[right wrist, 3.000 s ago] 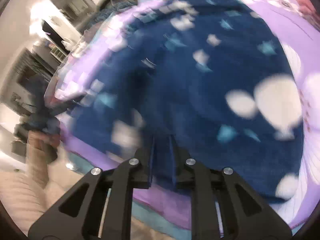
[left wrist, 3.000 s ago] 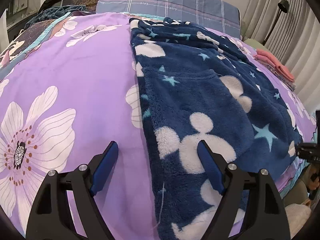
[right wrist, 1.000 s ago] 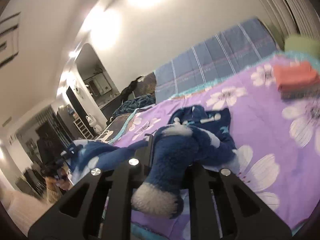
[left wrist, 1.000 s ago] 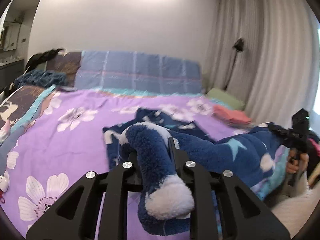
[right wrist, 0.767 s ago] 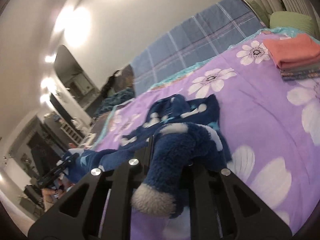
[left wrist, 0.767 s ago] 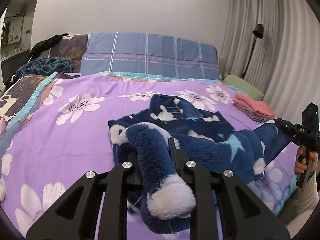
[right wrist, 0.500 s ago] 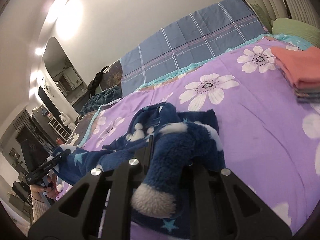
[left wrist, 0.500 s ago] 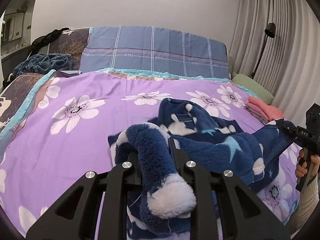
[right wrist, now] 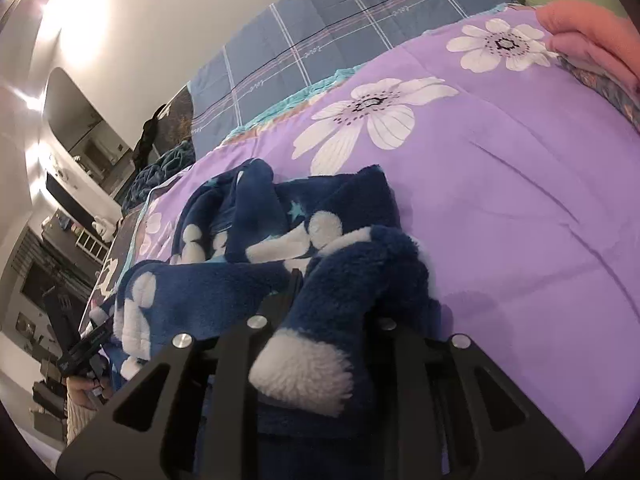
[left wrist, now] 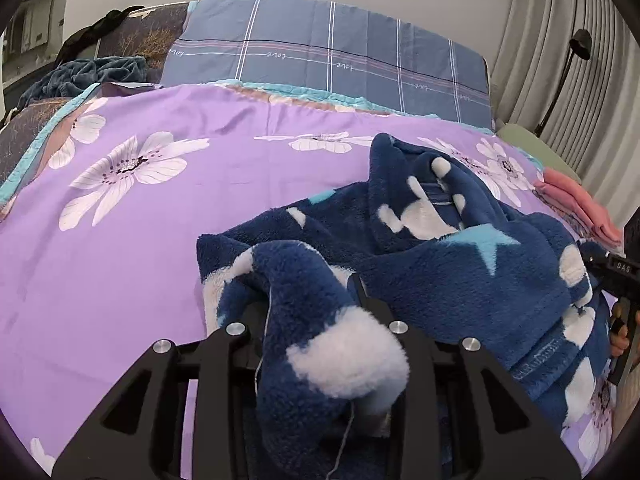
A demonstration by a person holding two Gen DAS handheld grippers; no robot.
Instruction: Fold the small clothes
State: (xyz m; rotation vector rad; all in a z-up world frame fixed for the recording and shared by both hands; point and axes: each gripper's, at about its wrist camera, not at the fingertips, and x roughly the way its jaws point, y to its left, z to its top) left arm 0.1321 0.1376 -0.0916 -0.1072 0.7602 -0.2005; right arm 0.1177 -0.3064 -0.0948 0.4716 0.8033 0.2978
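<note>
Left gripper [left wrist: 312,320] and right gripper [right wrist: 332,312] each have a bunched corner of the fleece garment [left wrist: 460,264] between their jaws, which are opening, so the fold-over step looks at its release. Next move likely needs both pulled clear without dragging the folded edge, then flattening. Garment is navy plush with white blobs and teal stars, lying rumpled on the purple floral bedspread [left wrist: 200,200].
</note>
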